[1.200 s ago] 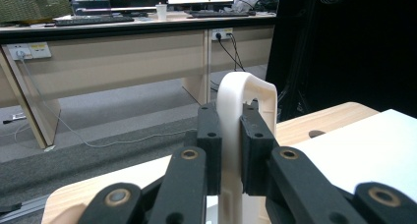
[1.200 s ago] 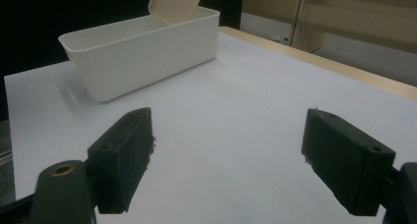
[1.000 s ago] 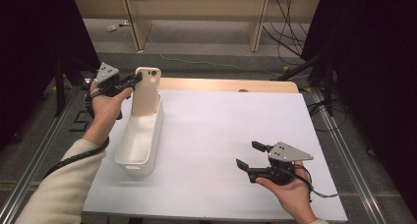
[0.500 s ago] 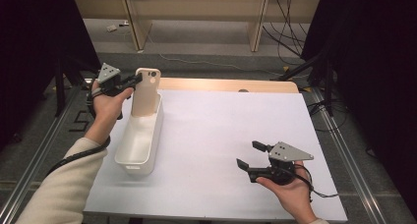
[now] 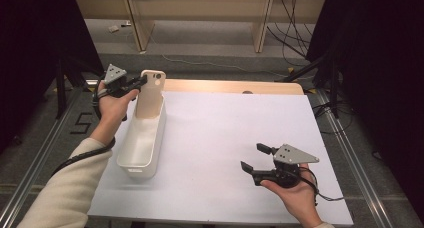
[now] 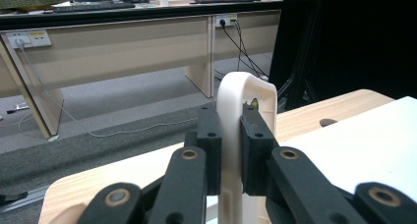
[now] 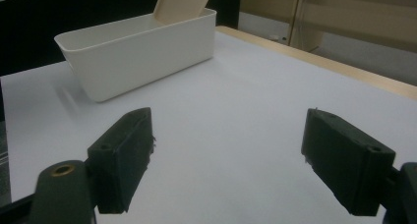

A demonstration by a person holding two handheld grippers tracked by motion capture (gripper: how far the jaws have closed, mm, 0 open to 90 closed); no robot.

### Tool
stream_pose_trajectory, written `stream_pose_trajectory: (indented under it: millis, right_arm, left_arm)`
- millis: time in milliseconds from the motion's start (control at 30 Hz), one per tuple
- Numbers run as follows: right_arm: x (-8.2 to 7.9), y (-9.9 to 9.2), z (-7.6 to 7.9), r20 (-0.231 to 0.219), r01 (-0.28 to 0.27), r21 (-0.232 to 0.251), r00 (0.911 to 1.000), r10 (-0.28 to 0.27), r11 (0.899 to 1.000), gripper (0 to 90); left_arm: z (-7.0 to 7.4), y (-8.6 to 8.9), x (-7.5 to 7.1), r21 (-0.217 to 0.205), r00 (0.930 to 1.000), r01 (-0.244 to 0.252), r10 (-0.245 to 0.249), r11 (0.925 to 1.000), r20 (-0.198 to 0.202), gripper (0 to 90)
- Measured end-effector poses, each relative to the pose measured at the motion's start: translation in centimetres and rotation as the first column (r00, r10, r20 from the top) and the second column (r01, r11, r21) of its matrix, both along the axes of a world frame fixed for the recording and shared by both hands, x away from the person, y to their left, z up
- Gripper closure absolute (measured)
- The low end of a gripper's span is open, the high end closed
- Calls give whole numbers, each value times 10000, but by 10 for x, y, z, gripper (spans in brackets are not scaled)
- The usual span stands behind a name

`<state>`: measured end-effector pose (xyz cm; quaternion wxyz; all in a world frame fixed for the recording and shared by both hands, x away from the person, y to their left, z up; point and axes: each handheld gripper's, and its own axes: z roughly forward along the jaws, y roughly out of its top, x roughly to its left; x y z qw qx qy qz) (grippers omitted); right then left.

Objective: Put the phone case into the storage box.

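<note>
Clamped on the top edge of the phone case (image 6: 244, 101), the left gripper (image 5: 134, 83) holds it upright at the far end of the white bin (image 5: 142, 143), just as a second ago. Nothing has shifted, so the case looks not yet lowered inside, while the right gripper (image 5: 257, 158) rests agape and empty on the table (image 5: 225, 118).

One sign could be read — a large dark "5" marked on the grey floor (image 5: 82, 123) left of the table, seen in the high view, with a blurred stroke beside it that could not be made out. The labels on the wall sockets (image 6: 28, 38) in the left gripper view were too small to read — and the white bin (image 5: 143, 140) and the phone case (image 5: 150, 94) standing in it bore no legible writing
</note>
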<state>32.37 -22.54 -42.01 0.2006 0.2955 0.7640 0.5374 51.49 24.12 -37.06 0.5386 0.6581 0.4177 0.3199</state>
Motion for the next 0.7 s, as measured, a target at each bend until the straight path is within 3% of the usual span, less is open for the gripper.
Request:
stream_pose_trajectory:
  millis: [500, 533, 600, 633, 700]
  right_arm:
    - [0, 0, -1, -69, -5, -3, 10000, 5, 10000, 210]
    - [-1, 1, -1, -296, 8, 36, 9996, -7, 10000, 210]
    - [-1, 1, -1, -294, 9, 65, 9996, -7, 10000, 210]
    - [0, 0, -1, -37, 2, 23, 10000, -1, 10000, 210]
    - [-1, 1, -1, -299, 5, 60, 9996, -4, 10000, 210]
  left_arm:
    - [-5, -3, 6, 173, 10000, 24, -23, 9998, -74, 811]
    - [-5, -3, 6, 179, 10000, 14, -13, 9998, -83, 811]
    - [-5, -4, 6, 174, 9999, 2, 0, 9998, -104, 811]
    - [-6, -4, 7, 179, 9999, 12, -10, 9998, -105, 811]
    - [-6, -4, 8, 221, 9999, 7, -5, 9998, -122, 811]
